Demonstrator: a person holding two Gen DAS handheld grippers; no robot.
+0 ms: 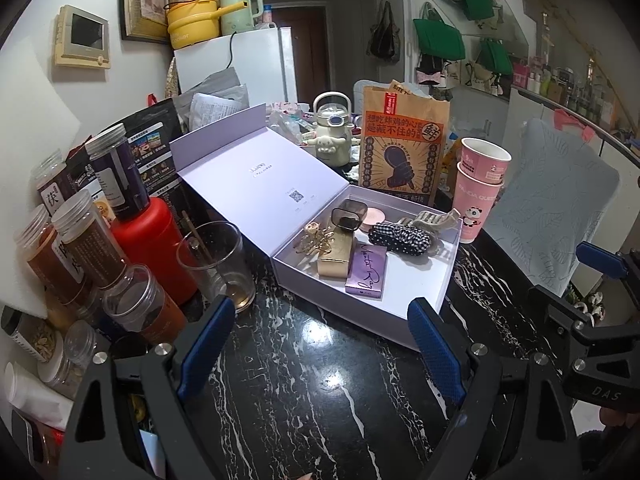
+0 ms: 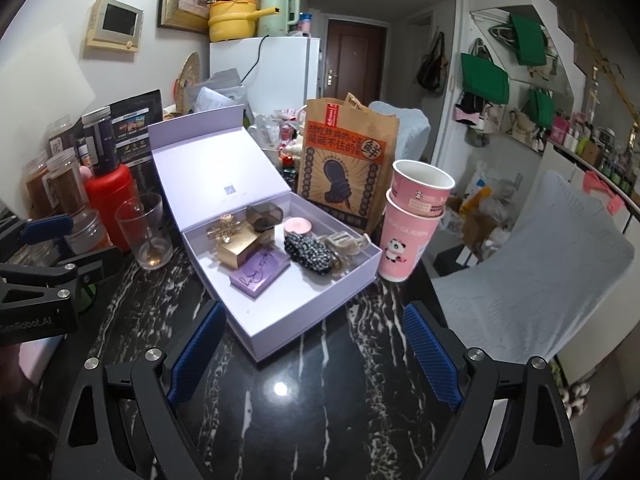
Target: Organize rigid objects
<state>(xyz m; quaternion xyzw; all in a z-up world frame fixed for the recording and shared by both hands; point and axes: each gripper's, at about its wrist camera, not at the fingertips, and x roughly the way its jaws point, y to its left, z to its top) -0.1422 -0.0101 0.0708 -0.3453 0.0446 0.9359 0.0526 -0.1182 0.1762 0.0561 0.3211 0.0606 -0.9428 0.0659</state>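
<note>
Both the left gripper (image 1: 320, 344) and right gripper (image 2: 312, 352) hover with jaws wide and empty above the dark marble surface (image 2: 304, 420), facing the open lavender box (image 2: 320, 304) containing small items.

Pink paper cups (image 2: 412, 220) stand beside a printed paper bag (image 2: 346, 164).

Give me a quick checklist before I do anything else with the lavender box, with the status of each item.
1. Left claw open and empty: ok.
2. Right claw open and empty: ok.
3. Box lid standing open: ok.
4. Purple case, gold box and checkered scrunchie lying inside the box: ok.
5. Room left in the near part of the box: ok.
6. Glass and pink cups close beside the box, each to one side: not ok, easy to knock.
</note>
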